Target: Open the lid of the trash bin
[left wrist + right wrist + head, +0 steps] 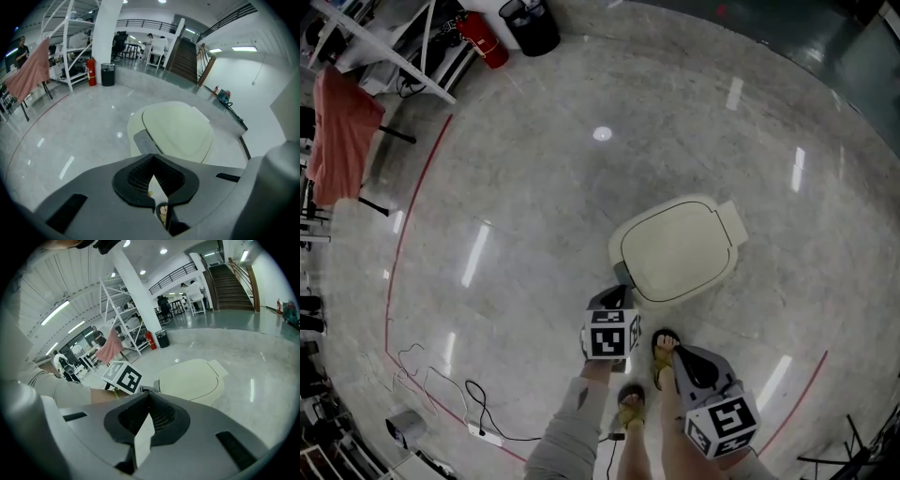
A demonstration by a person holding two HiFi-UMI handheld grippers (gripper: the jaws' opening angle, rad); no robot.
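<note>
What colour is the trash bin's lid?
The lid is a plain cream, off-white, with no pattern. It shows best in the head view.

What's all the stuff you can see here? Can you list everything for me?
Bin: one, cream, lid down, on the floor right ahead of the tongs.
Black bin: one, black, far side of the hall.
Extinguisher: one, red, beside the black bin.
Cloth: one, pink, hanging on a rack at the left.
Shelf frame: one, white, behind the cloth.
Plug strip: one, white, on the floor at the left with a black cable.
Stairs: one flight, brown, far end of the hall.
Feet: two, in yellow sandals, near the bin.
Left tongs: one, grey, shut, empty, pointing at the bin.
Right tongs: one, grey, shut, empty, held further back.
</note>
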